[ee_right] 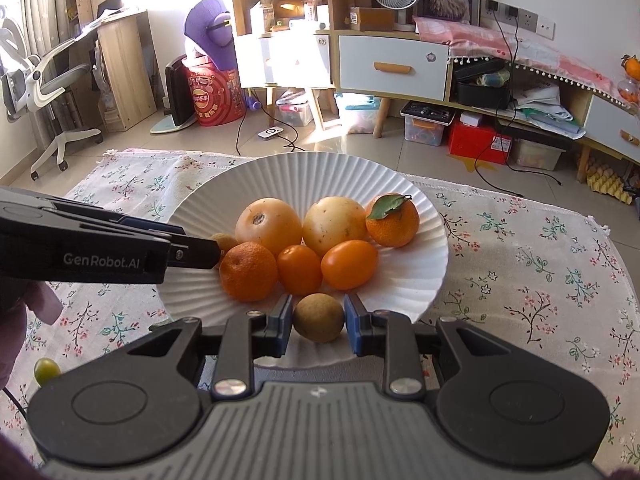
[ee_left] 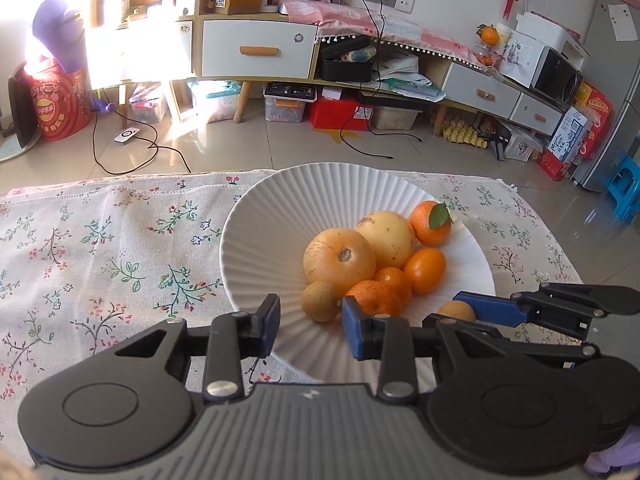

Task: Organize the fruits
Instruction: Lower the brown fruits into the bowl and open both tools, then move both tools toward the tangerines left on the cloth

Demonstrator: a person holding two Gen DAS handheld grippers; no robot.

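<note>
A white ribbed plate on the floral cloth holds two pale yellow round fruits, two mandarins, one with a leaf, two orange oval fruits and small brown longans. My left gripper is open and empty over the plate's near rim, with a longan just ahead of its jaws. My right gripper has a brown longan between its blue pads, with slight gaps each side. The right gripper also shows in the left wrist view.
A small green fruit lies on the cloth at the left, off the plate. The floral cloth covers the table. Beyond its far edge are tiled floor, a cabinet with drawers, boxes and cables.
</note>
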